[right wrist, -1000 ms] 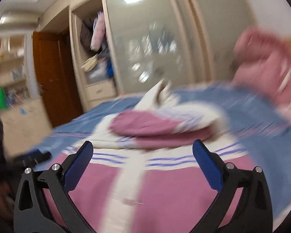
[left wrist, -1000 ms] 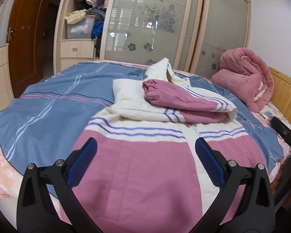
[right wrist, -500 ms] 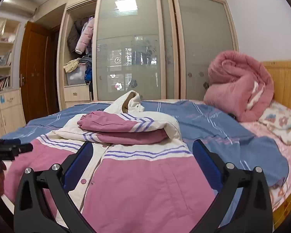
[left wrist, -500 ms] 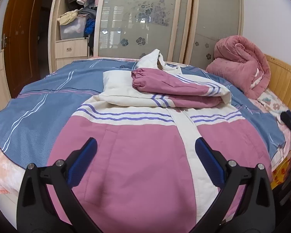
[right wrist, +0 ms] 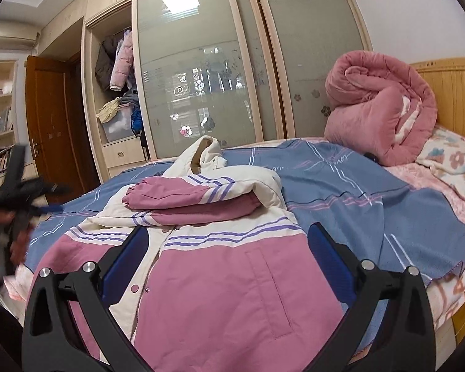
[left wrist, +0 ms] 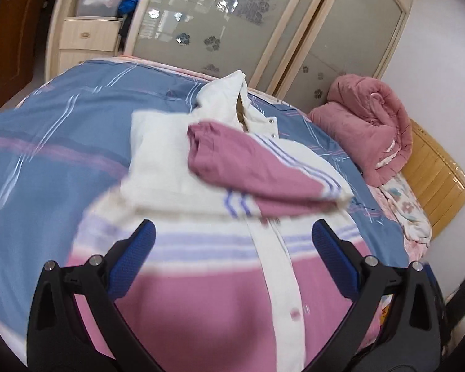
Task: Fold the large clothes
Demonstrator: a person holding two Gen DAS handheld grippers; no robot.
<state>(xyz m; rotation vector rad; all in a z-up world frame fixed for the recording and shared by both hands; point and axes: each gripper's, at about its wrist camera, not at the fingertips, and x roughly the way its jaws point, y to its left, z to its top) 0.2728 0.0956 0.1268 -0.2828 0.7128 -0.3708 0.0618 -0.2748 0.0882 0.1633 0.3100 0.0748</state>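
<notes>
On the bed (right wrist: 356, 192) with its blue sheet, the pink-and-white jacket (right wrist: 220, 279) lies front up, sleeves folded across its chest. We hold the left gripper (left wrist: 232, 257) and right gripper (right wrist: 228, 257) over the hem, jaws wide open and empty; we should pinch both hem corners evenly and fold upward.

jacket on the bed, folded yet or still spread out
Partly folded. Both sleeves are folded in and stacked across the chest of the jacket, but its pink lower body lies spread flat on the blue bedcover, hood sticking up.
</notes>
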